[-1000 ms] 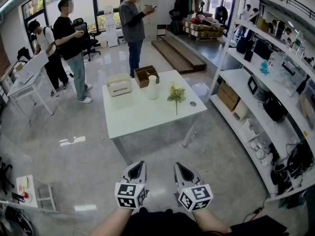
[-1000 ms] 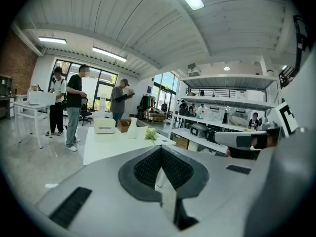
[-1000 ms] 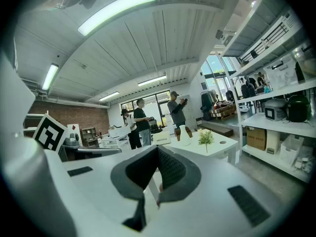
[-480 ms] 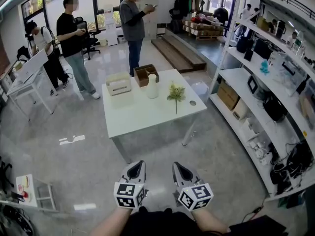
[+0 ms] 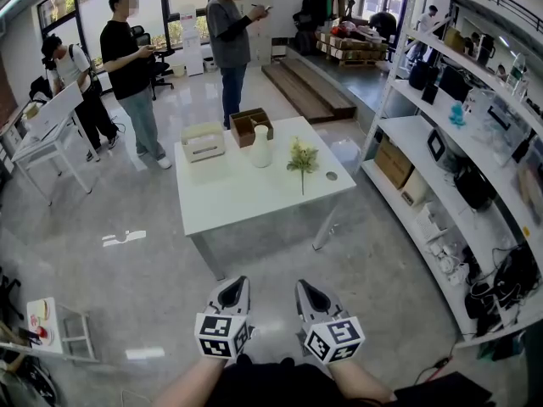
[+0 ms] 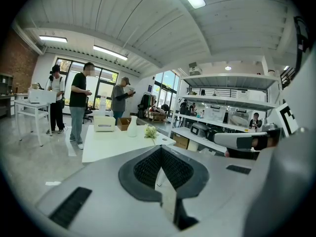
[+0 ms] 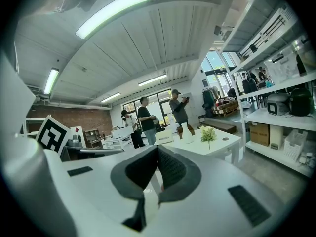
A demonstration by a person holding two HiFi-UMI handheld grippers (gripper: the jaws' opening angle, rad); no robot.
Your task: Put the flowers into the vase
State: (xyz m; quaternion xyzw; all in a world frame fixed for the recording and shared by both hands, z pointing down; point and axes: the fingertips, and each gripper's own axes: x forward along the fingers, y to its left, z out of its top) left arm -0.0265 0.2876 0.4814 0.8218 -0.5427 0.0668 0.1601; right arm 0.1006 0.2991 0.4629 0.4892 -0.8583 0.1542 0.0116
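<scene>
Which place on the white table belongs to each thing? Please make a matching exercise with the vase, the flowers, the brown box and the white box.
Things:
1. vase
2. flowers
3. brown box
4. white box

Places, as the head view shows them:
A. far left corner of the table
B. right of the vase, on the side of the shelves
C. far edge, just behind the vase
D. upright, just in front of the brown box

Pairs: 1-D, 2-B, 3-C, 4-A

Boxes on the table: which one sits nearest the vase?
The brown box, just behind the vase; the white box stands apart, further left.
</scene>
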